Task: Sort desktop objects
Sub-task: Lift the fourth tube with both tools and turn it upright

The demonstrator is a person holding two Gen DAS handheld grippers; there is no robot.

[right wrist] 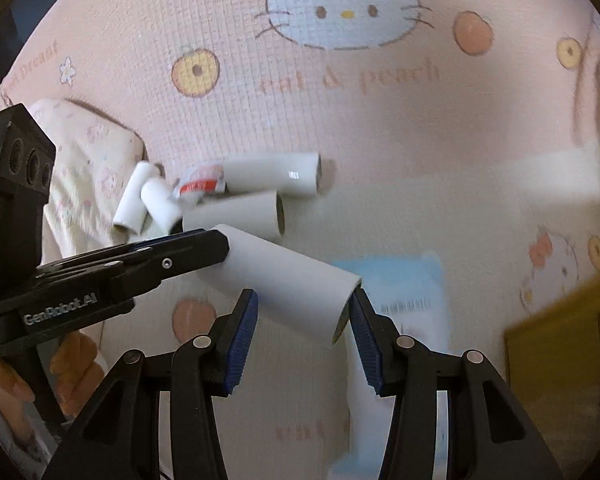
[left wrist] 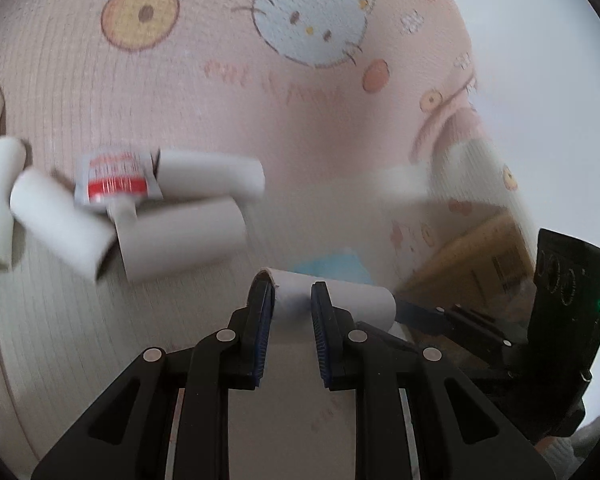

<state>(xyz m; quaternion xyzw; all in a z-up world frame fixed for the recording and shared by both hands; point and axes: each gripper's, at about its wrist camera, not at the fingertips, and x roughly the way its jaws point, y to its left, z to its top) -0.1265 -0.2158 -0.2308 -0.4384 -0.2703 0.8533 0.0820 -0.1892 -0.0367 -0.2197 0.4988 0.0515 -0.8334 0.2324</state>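
Observation:
My left gripper is shut on one end of a white cardboard tube and holds it above the cloth; it also shows in the right wrist view. My right gripper is open with its jaws on either side of the tube's other end. A pile of several more white tubes lies on the cloth, with a small white and red tube of paste on top. The pile also shows in the right wrist view.
A pink Hello Kitty cloth covers the surface. A light blue packet lies under the held tube. A brown cardboard box stands at the right. A cream cloth bundle lies at the left.

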